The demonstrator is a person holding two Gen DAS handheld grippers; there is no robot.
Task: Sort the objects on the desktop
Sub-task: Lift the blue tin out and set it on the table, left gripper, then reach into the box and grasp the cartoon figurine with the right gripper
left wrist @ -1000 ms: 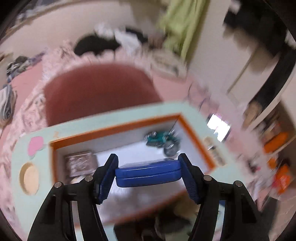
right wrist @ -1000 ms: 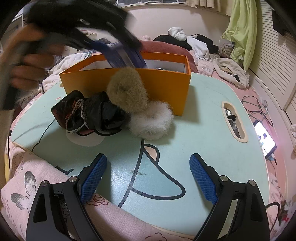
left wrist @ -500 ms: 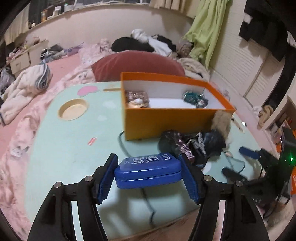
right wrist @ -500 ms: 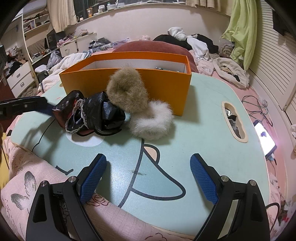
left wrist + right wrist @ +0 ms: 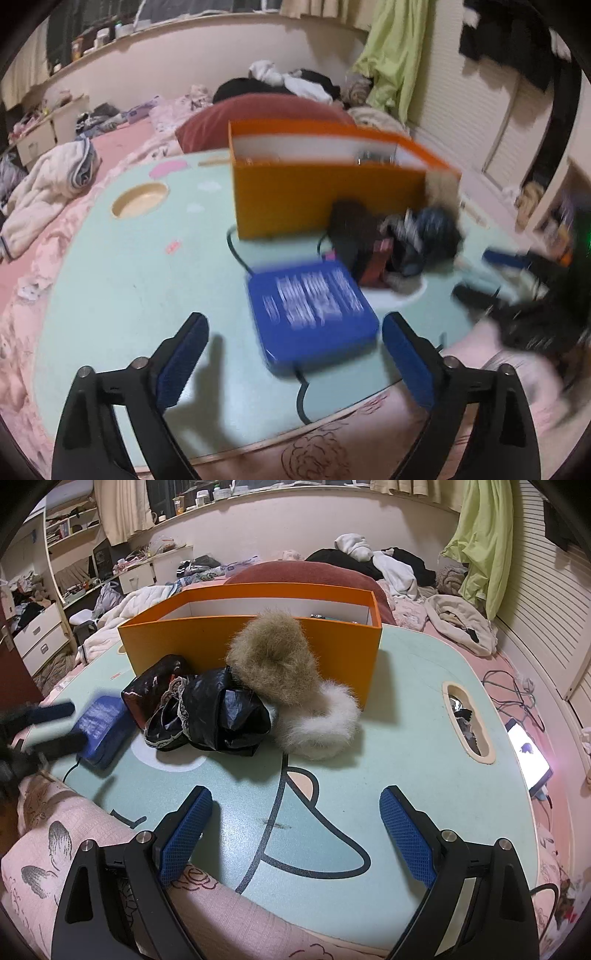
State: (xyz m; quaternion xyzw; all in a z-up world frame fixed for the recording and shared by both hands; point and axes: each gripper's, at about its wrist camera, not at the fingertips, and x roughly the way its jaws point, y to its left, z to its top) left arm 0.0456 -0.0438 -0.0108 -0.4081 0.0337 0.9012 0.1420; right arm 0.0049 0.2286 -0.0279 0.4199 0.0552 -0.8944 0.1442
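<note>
A flat blue case point(image 5: 312, 314) with white print lies on the mint table point(image 5: 129, 280) near its front edge, just ahead of my open left gripper point(image 5: 291, 354). It also shows in the right wrist view point(image 5: 101, 731), with the left gripper point(image 5: 51, 727) blurred beside it. An orange box point(image 5: 258, 638) stands behind a pile of black bags point(image 5: 207, 712), a tan fur piece point(image 5: 273, 668) and a white fur piece point(image 5: 321, 723). My right gripper point(image 5: 295, 830) is open and empty over the table's front.
A round cup hollow point(image 5: 140, 201) sits in the table at the left, an oval slot point(image 5: 467, 723) at the right. A lit phone point(image 5: 528, 753) with cables lies off the table's right edge. Pink bedding surrounds the table.
My left gripper carried the blue case from over the orange box down to the table's front, then opened and let it go. The right gripper has not moved.
</note>
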